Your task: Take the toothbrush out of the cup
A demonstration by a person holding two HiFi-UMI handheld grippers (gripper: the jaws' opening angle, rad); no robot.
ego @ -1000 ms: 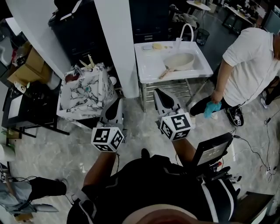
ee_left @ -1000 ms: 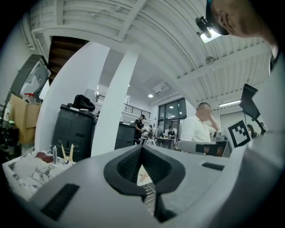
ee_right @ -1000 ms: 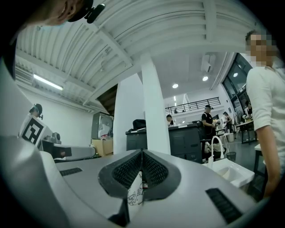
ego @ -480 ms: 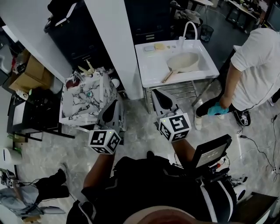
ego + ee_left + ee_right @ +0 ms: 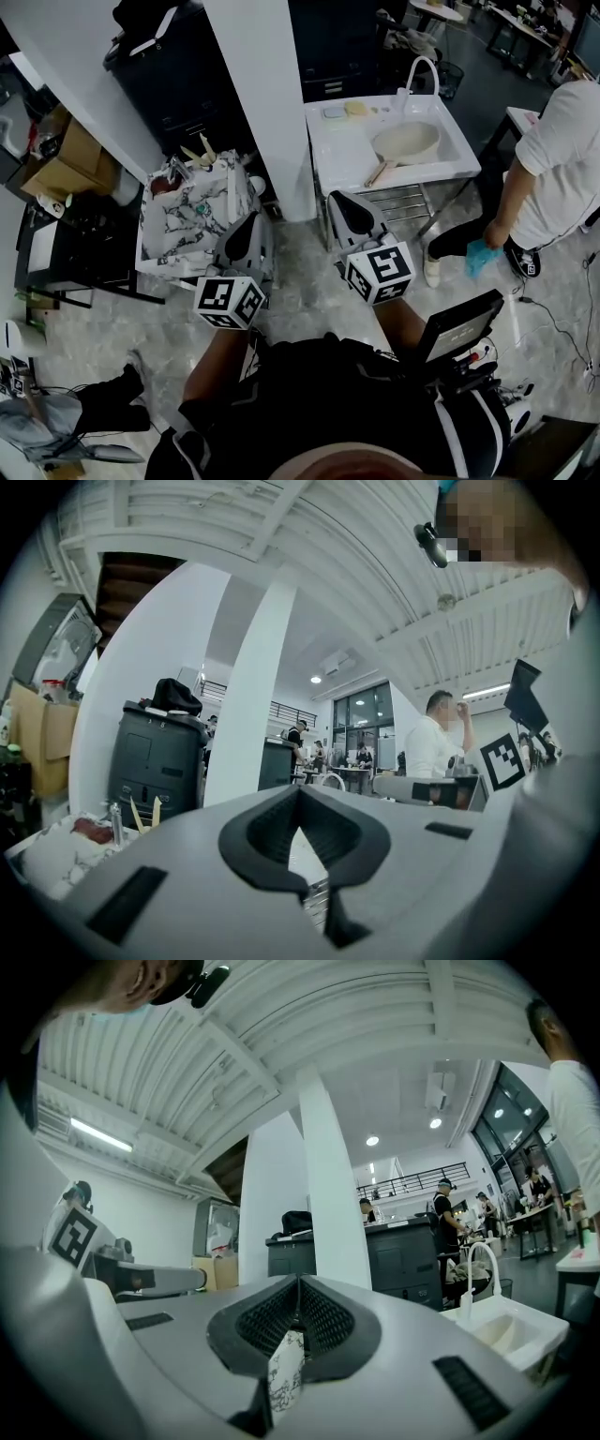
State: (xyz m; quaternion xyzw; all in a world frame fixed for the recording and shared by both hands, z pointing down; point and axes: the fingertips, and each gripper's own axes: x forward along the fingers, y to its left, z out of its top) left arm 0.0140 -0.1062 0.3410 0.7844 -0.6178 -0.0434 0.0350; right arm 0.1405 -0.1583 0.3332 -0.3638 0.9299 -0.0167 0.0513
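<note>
both claws are held level above the floor (image 5: 300,281), well short of the furniture. the left gripper (image 5: 251,223) is seen closed with nothing between its jaws. the right gripper (image 5: 340,200) is likewise closed and empty, and only the marble pattern of the table beyond is glimpsed through its slit.

the cup and the toothbrush cannot be picked out with certainty. a few pale upright sticks (image 5: 204,150) are seen at the far edge of the marble-patterned table (image 5: 187,225), beside a red item (image 5: 161,185). they are judged the likeliest place, though they are too small for this to be told. the white sink unit (image 5: 337,150), with a pan (image 5: 408,142) in its basin, is set on the other side of the white pillar (image 5: 267,94).

the first risk is judged to be a wrong target, since neither task item is resolved from here. a second is that the far edge is reached across a cluttered tabletop, so other items could be swept aside or toppled. if the jaws are brought in closed, the cup could be knocked rather than the brush gripped. a light cup could also be lifted or tipped as the brush is drawn out, unless it is steadied by the other claw. a bystander (image 5: 562,159) near the sink unit could be bumped if that side is approached
</note>
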